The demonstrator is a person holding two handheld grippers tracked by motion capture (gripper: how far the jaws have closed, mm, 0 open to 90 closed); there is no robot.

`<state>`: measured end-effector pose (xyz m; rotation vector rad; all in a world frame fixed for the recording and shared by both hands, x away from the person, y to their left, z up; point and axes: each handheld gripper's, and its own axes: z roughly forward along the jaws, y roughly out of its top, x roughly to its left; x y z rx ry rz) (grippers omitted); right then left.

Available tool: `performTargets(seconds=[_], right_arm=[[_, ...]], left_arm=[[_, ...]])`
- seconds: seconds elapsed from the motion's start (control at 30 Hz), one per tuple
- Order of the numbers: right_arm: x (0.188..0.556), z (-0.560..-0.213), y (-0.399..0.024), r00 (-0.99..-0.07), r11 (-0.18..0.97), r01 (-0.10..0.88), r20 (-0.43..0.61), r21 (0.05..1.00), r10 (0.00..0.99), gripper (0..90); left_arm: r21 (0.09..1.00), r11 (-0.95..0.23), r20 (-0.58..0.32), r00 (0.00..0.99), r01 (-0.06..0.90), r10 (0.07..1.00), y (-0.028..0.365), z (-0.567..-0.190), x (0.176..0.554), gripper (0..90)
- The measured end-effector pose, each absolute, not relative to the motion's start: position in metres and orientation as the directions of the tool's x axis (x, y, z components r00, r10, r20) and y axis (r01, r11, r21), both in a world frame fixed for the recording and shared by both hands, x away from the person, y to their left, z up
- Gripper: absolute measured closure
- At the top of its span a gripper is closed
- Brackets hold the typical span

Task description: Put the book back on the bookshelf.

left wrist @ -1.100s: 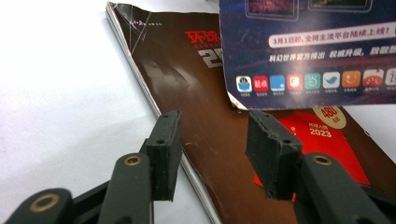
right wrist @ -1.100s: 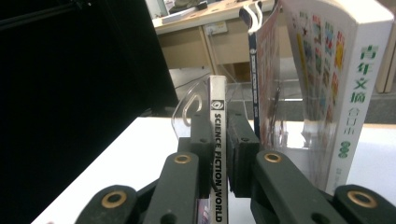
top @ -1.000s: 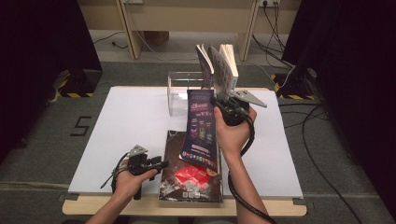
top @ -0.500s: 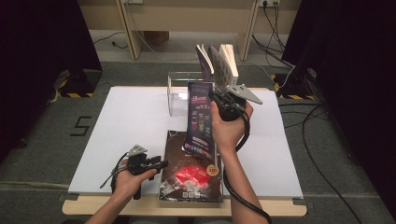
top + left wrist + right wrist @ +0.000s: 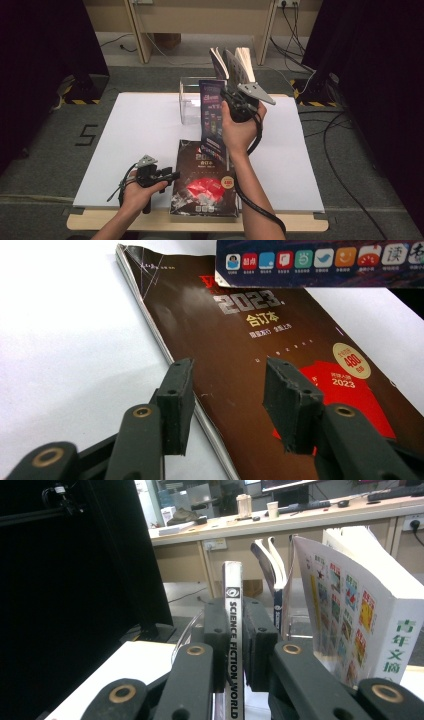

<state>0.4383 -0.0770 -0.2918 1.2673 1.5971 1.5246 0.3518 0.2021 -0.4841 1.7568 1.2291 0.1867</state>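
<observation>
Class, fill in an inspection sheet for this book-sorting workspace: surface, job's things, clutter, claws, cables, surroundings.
Surface: white table, wooden front edge.
Job's things: Science Fiction World magazine held upright off the table; dark 2023 volume lying flat near the front edge; clear stand at the back with leaning books.
Clutter: nothing seen.
Claws: right claw shut on the magazine's spine; left claw open over the volume's left edge, pads not pressing it.
Cables: black cable trailing along the right forearm; loose cables on the floor, right.
Surroundings: grey carpet, black curtains on both sides, a floor mark "5".
</observation>
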Motion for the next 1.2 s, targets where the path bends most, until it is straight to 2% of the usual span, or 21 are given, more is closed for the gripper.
performTargets(seconds=[0.43, 1.2], right_arm=[[0.452, -0.288, -0.073, -0.336, -0.116, 0.225, 0.189, 0.967, 0.923, 83.3], [0.478, -0.280, -0.064, -0.325, -0.129, 0.210, 0.193, 0.969, 0.926, 83.3]], left_arm=[[0.758, -0.046, -0.366, 0.483, 0.650, 0.795, 0.203, -0.484, 0.352, 54.4], [0.755, -0.039, -0.375, 0.480, 0.655, 0.793, 0.202, -0.487, 0.352, 54.7]])
